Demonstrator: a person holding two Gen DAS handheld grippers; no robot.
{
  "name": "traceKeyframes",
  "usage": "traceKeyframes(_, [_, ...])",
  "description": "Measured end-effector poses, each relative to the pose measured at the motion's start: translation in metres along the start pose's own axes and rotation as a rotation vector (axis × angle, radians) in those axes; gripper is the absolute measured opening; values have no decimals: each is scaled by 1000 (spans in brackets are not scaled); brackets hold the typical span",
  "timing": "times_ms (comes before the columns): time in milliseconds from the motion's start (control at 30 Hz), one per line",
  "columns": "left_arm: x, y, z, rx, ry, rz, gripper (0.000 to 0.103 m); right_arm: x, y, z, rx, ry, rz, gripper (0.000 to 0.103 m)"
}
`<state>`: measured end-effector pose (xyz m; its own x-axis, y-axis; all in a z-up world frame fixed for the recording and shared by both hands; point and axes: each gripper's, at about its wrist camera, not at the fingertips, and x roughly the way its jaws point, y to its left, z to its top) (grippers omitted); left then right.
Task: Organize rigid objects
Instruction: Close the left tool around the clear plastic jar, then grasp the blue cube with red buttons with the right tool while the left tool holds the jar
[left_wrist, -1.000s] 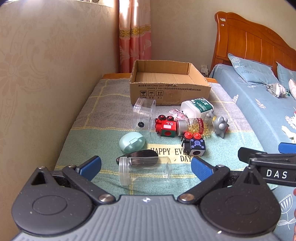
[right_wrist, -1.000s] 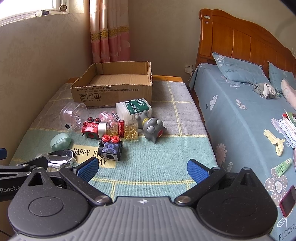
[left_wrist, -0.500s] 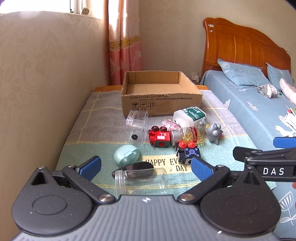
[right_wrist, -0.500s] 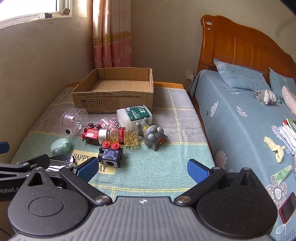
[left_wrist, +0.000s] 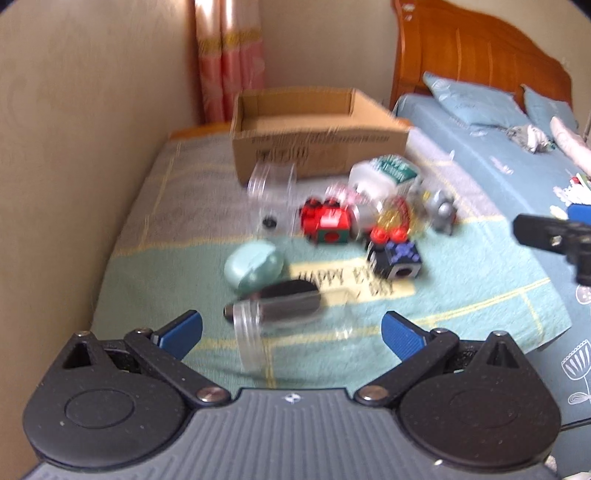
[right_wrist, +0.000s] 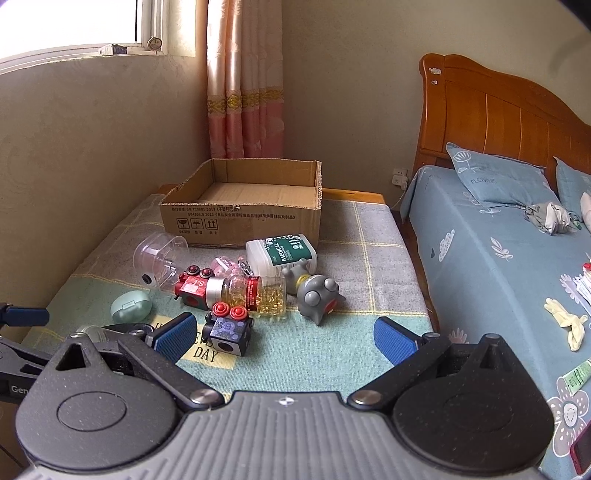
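Note:
An open cardboard box (right_wrist: 243, 206) stands at the far end of a towel-covered table (right_wrist: 369, 236). In front of it lie a clear cup (right_wrist: 159, 258), a white medical bottle (right_wrist: 284, 253), a red toy train (right_wrist: 190, 288), a capsule bottle (right_wrist: 255, 293), a grey toy figure (right_wrist: 317, 295), a black cube toy (right_wrist: 229, 330), a mint case (right_wrist: 131, 306) and a clear jar (left_wrist: 280, 328) with a black oval piece (left_wrist: 288, 291). My left gripper (left_wrist: 291, 332) is open over the jar. My right gripper (right_wrist: 284, 341) is open and empty, near the cube toy.
A beige wall (right_wrist: 74, 166) runs along the table's left side, with a pink curtain (right_wrist: 243, 92) in the corner. A bed (right_wrist: 498, 258) with blue sheets, pillows and a wooden headboard lies to the right, with small items on it.
Both grippers have shifted; the left wrist view is now blurred and nearer the objects. The right view has risen and shows more of the window. Nothing was taken hold of.

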<state>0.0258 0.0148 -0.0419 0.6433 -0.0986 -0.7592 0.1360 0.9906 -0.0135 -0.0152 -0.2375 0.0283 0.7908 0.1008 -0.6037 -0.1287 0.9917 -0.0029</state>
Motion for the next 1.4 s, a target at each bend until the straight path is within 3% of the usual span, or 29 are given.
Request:
traceKeyframes(167, [21,6,-7,-20,64,-16,102,11,-2,-6,-16,26,8,103])
traceKeyframes(267, [29,4,-6,-21,80,-44,102,19,-2,-10,-27,47,10,103])
traceKeyframes(533, [50,-1,1,-23,107,-33,102,39,-6,-13,-29,95,6,103])
traceKeyframes(900, [61,5,4,-86,107,-38,97,63,-4,-13,-36,148,19,103])
traceKeyframes(1167, [56,14,1,-69,96,-25,96,79,6,-13,-62,183,43,103])
traceKeyframes(1400, [50,38,-6,-82,86,23,96,106,19,-20,-78,227,132,103])
